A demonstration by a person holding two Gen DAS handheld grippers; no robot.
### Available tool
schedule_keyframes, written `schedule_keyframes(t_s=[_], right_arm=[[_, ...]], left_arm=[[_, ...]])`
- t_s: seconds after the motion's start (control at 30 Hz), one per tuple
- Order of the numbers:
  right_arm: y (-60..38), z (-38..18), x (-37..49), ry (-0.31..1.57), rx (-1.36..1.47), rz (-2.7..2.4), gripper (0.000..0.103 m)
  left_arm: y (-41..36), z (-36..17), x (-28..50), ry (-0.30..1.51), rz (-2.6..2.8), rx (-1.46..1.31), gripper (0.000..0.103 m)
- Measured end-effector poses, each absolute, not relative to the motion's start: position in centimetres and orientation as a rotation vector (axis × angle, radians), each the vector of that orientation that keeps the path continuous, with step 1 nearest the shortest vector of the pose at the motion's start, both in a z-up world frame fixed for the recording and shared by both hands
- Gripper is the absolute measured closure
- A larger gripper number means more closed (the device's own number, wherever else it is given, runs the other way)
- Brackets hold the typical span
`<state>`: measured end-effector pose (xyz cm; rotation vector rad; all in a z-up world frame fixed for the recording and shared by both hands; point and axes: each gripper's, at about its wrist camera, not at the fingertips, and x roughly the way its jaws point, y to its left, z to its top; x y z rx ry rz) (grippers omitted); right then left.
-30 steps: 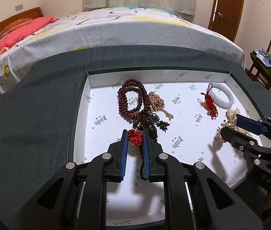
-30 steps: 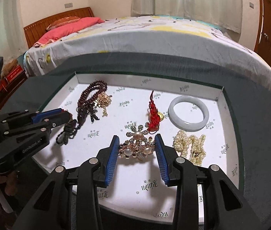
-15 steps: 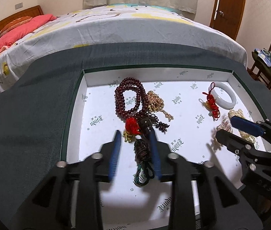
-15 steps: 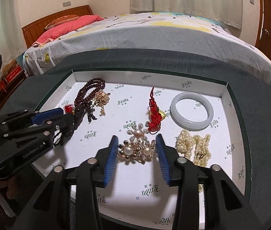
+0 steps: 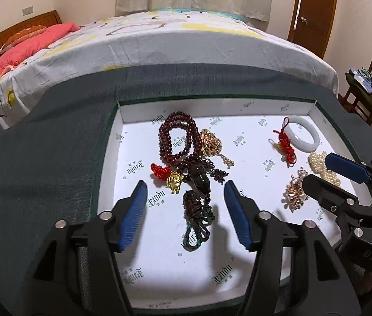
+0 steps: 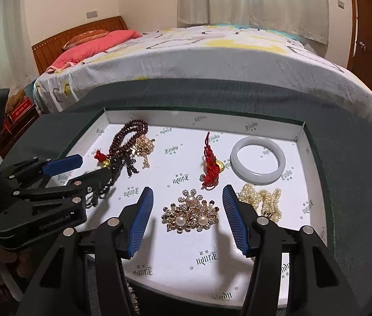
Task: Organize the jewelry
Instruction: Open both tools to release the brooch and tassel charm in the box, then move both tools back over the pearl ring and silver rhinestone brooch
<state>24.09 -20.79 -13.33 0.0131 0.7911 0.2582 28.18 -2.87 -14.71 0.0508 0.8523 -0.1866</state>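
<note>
A white-lined tray (image 5: 138, 263) holds the jewelry. A dark red bead necklace (image 5: 176, 142) with a dark pendant and cord tassel lies at its left, beside a red-knotted gold charm (image 5: 171, 177) and a gold chain (image 5: 211, 143). My left gripper (image 5: 186, 197) is open and empty, just above the tassel. My right gripper (image 6: 188, 205) is open around a gold pearl brooch (image 6: 191, 212) without touching it. A white jade bangle (image 6: 258, 159), a red knot charm (image 6: 211, 167) and pearl strands (image 6: 263, 201) lie to the right.
The tray sits in a dark green cloth-covered surface (image 5: 41, 163). A bed (image 5: 159, 39) stands right behind it. A wooden chair with clothes (image 5: 367, 87) and a door (image 5: 312, 8) are at the far right.
My left gripper opened and let go of the red-knotted gold charm, which now lies on the tray beside the bead necklace. It pulled back slightly. My right gripper stayed open over the brooch.
</note>
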Motion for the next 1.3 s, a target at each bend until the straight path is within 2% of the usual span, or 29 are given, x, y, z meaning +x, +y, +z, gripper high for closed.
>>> schedule_keyframes(t_s=[0.23,0.4,0.83,1.1,1.3], right_arm=[[-21.4,-11.2,21.5,0.748,0.024,0.258,0.049],[-21.7,-10.7,19.1,0.743,0.026,0.256,0.049],[-18.9,-14.4,16.3,0.862,-0.033,0.334,0.050],[-17.4,-16.3,17.2,0.917,-0.083,0.349,0.056],[-17.0,-16.7,17.0,0.929,-0.128,0.354,0.072]], left_arm=[[-2.3,-12.1,25.9,0.803,-0.180,0.043,0.035],[-0.6,-10.8,23.6,0.793,-0.153,0.016,0.035],[4.3,-12.7,18.0,0.885,-0.058,0.033,0.034],[6.2,-13.9,17.0,0.937,-0.025,0.012,0.034],[5.9,-14.1,16.8,0.939,-0.029,0.020,0.034]])
